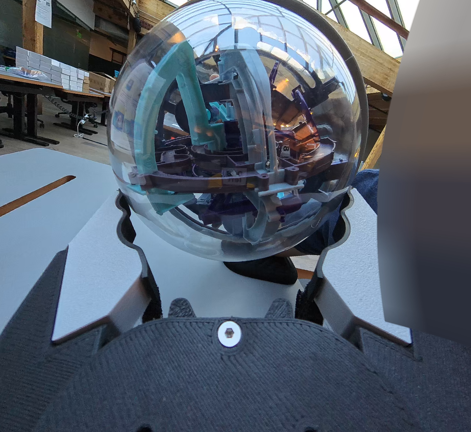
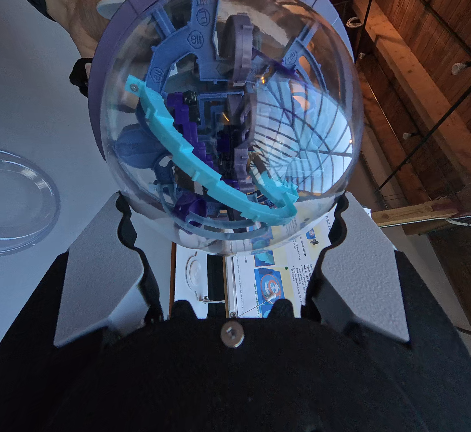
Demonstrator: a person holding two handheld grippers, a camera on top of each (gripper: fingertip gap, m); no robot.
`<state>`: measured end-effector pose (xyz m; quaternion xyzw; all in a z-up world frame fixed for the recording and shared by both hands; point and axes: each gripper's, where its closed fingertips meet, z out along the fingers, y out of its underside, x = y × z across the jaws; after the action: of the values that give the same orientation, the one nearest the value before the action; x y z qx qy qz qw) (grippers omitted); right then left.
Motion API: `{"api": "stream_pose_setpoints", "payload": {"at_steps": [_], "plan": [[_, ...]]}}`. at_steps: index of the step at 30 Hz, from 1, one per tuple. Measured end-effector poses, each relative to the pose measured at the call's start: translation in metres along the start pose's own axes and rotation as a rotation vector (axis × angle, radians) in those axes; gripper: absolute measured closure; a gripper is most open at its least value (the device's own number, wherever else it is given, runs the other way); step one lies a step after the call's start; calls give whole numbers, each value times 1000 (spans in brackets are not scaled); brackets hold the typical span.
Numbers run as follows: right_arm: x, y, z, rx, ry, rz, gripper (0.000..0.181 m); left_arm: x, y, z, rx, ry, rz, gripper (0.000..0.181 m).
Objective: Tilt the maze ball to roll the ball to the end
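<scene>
The maze ball [image 1: 234,126] is a clear sphere with a grey rim and teal, grey and purple tracks inside. It is held up between both grippers. My left gripper [image 1: 234,198] is shut on its lower sides, both finger tips touching the shell. A small shiny ball [image 1: 267,163] seems to sit on the purple track near a grey arch. In the right wrist view the maze ball [image 2: 226,114] fills the centre, tilted, and my right gripper [image 2: 232,200] is shut on its lower sides. I cannot find the small ball in that view.
A black stand [image 1: 262,269] sits on the white table [image 1: 38,190] under the sphere. A clear plastic dome [image 2: 23,203] lies on the table at left, a printed sheet [image 2: 275,279] below. A person's hand [image 2: 76,12] is behind the sphere. Desks with white boxes [image 1: 51,68] stand far left.
</scene>
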<state>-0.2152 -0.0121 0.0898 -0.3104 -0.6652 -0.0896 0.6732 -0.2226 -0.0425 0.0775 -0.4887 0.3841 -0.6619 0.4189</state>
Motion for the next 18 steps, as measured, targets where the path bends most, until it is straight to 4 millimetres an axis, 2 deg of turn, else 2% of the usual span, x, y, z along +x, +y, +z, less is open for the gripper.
{"api": "stream_pose_setpoints", "payload": {"at_steps": [18], "plan": [[4,1,2,16,41,-36,26,0,-3,0,-11,-47,67,24]]}}
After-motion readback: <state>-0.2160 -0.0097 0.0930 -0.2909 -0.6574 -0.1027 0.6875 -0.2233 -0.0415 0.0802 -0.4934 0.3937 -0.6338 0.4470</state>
